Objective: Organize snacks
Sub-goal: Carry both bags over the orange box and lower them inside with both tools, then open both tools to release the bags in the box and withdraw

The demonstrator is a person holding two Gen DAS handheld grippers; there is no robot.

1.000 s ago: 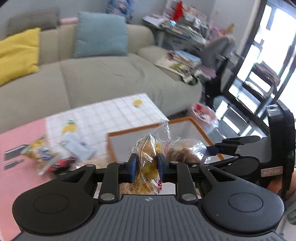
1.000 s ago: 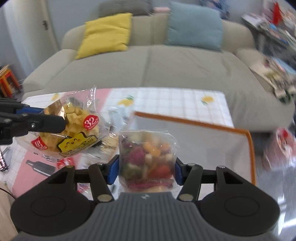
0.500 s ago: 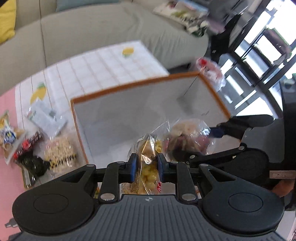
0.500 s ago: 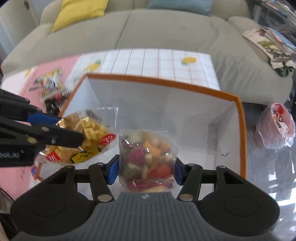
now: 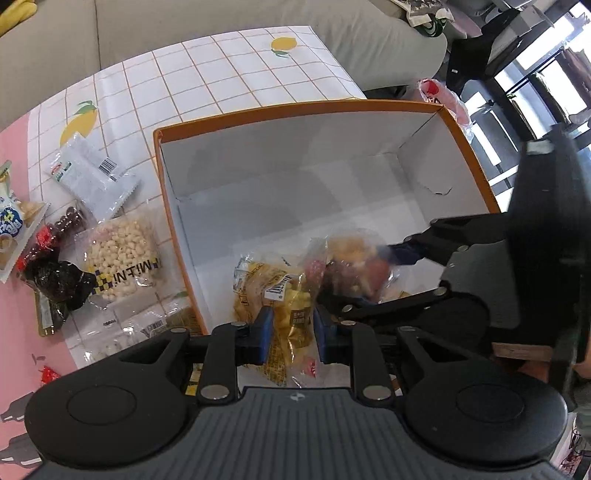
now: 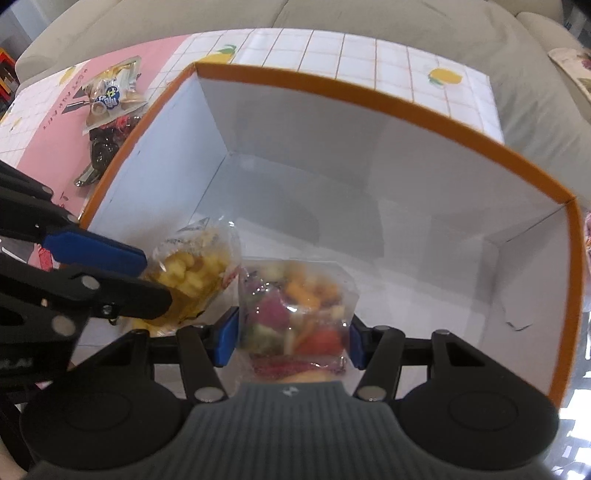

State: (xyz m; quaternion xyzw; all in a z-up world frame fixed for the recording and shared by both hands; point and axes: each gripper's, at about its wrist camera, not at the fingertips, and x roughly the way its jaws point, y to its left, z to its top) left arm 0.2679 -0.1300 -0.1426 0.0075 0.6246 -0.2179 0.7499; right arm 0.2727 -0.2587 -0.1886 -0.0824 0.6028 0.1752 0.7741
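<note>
An orange-rimmed cardboard box with a white inside stands on the table; it also shows in the right wrist view as the box. My left gripper is shut on a clear bag of yellow snack pieces, low inside the box near its left wall. That yellow bag hangs from the left gripper in the right wrist view. My right gripper is shut on a clear bag of mixed colourful pieces, just right of the yellow bag. From the left wrist this mixed bag looks blurred.
Left of the box lie several loose snack bags: a white packet, a bag of pale round bits, a dark red-and-black bag and a blue-labelled bag. A grey sofa runs behind the table.
Both grippers have tipped downward and sunk with their bags from above the table into the box. The sofa has slid out of view and the box now fills both views.
</note>
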